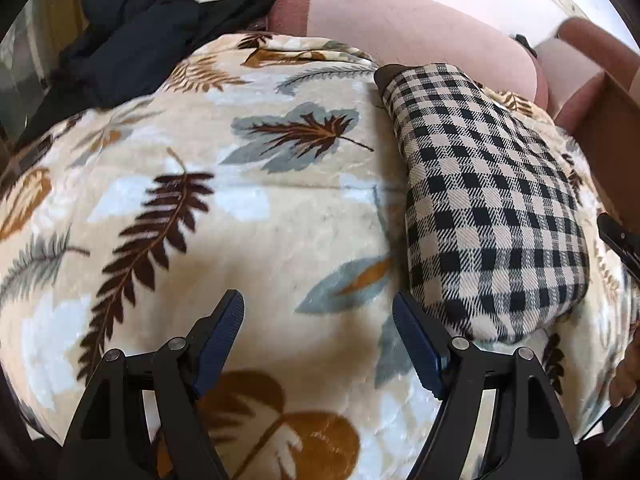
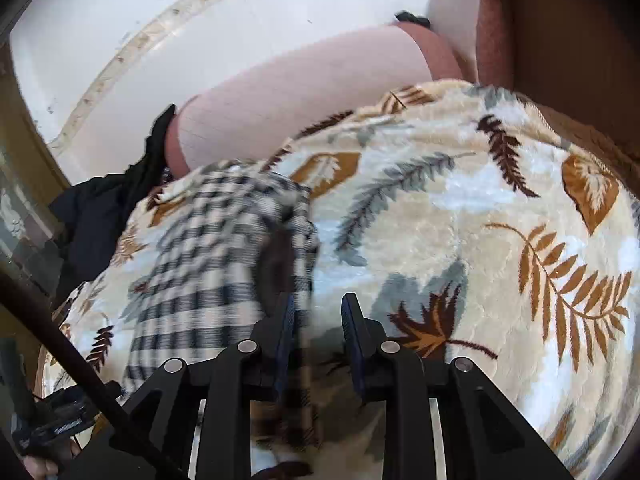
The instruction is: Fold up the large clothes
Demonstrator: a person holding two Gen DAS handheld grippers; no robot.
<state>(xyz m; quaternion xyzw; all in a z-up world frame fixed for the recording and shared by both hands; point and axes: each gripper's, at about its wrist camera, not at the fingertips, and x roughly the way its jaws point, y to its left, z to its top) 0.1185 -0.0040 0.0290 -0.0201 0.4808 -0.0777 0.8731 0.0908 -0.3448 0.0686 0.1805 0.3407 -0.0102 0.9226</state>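
The checked garment (image 1: 492, 204) lay folded into a compact bundle on the leaf-print blanket (image 1: 256, 208), presumably as the soft work surface. The left gripper (image 1: 318, 332) hovered just beside the bundle's near end with its jaws spread and empty, apparently done with it. The right gripper (image 2: 318, 332) stood narrowly parted at the bundle's other edge; blur hid whether it pinched cloth. A black garment (image 1: 132, 48) waited beyond the bundle.

left wrist: close, angled down | right wrist: close, angled down | shared: checked garment (image 1: 492, 208), leaf blanket (image 1: 248, 208)
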